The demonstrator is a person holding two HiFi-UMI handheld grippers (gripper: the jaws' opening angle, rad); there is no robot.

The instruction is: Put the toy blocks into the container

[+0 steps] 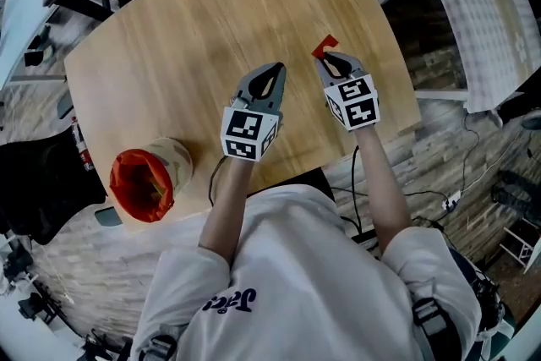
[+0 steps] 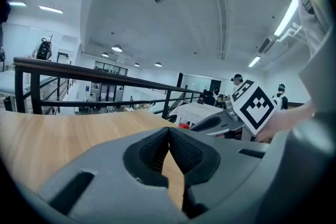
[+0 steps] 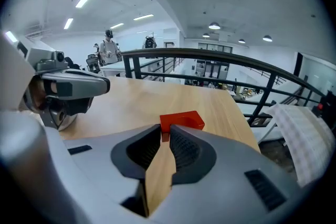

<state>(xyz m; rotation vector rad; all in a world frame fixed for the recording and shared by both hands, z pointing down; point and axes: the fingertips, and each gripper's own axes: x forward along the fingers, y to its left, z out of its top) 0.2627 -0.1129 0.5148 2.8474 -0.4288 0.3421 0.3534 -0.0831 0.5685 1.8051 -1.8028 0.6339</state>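
One red block (image 3: 181,121) was clamped in the right hand-held gripper (image 3: 166,131) near the far right edge of the tabletop (image 1: 211,55), left hand-held gripper (image 2: 168,132) closed empty, transfer to the container (image 1: 175,156) at the near left corner not yet done.

We log a light wooden tabletop (image 1: 211,30) with rounded corners; a black metal railing (image 3: 220,55) runs beyond its far edge. A white quilted sheet (image 1: 473,21) lies off the table's right side, above a brown plank floor (image 1: 439,68) with a small white plug (image 1: 452,200)
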